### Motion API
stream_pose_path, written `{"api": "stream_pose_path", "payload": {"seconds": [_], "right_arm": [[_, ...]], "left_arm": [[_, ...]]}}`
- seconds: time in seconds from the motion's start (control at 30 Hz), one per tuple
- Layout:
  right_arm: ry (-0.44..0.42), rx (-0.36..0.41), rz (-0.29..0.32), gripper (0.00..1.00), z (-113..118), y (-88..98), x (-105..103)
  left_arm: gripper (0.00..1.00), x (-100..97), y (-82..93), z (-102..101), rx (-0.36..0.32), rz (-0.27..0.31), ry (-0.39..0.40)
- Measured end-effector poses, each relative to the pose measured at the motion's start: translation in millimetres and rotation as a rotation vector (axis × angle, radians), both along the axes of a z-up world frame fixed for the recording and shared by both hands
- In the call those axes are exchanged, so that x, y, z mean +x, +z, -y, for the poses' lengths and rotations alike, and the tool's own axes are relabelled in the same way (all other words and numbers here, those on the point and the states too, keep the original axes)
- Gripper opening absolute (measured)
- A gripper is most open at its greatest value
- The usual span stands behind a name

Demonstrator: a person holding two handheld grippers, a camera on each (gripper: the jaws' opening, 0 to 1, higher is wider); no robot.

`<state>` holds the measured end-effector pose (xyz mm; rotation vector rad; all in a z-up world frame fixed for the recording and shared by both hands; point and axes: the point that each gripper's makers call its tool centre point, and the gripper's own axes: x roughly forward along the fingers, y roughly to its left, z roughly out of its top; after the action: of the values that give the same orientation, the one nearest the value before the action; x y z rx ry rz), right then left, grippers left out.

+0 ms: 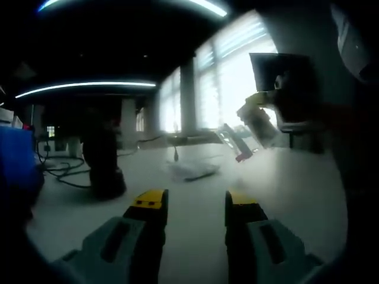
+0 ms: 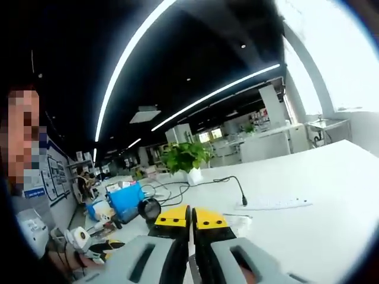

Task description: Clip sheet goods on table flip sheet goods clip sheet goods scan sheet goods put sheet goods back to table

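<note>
My left gripper [image 1: 193,204] stands open low over the white table [image 1: 284,183], with nothing between its yellow-tipped jaws. Ahead of it a pale sheet packet [image 1: 192,171] lies flat on the table. At the right, the right gripper [image 1: 260,115] hangs above the table, holding a clear packet [image 1: 235,142] with a reddish lower end. In the right gripper view my right gripper [image 2: 190,218] has its jaws pressed together, and a thin clear edge [image 2: 238,219] of the packet shows just beside them.
A dark upright device [image 1: 103,163] with cables [image 1: 65,174] stands left of the lying packet, and a blue box [image 1: 15,160] sits at the far left. The right gripper view has a potted plant [image 2: 185,157], a blue box [image 2: 125,201], a white keyboard [image 2: 272,204] and a person at the left.
</note>
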<state>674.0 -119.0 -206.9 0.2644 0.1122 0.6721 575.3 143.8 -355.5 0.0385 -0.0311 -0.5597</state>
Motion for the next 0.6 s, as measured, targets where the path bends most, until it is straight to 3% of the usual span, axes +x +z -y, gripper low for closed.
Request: {"api": "stream_pose_path", "payload": {"seconds": [0.1, 0.3, 0.6], "right_arm": [[-0.003, 0.013, 0.025, 0.00, -6, 7.8, 2], [-0.023, 0.109, 0.075, 0.00, -26, 18.5, 9], [-0.031, 0.160, 0.067, 0.00, -49, 15.3, 20]], "left_arm": [[0.31, 0.0, 0.4, 0, -0.004, 0.000, 0.000], [0.31, -0.7, 0.3, 1, -0.001, 0.002, -0.008], [0.31, -0.3, 1.8, -1, -0.014, 0.004, 0.000]]}}
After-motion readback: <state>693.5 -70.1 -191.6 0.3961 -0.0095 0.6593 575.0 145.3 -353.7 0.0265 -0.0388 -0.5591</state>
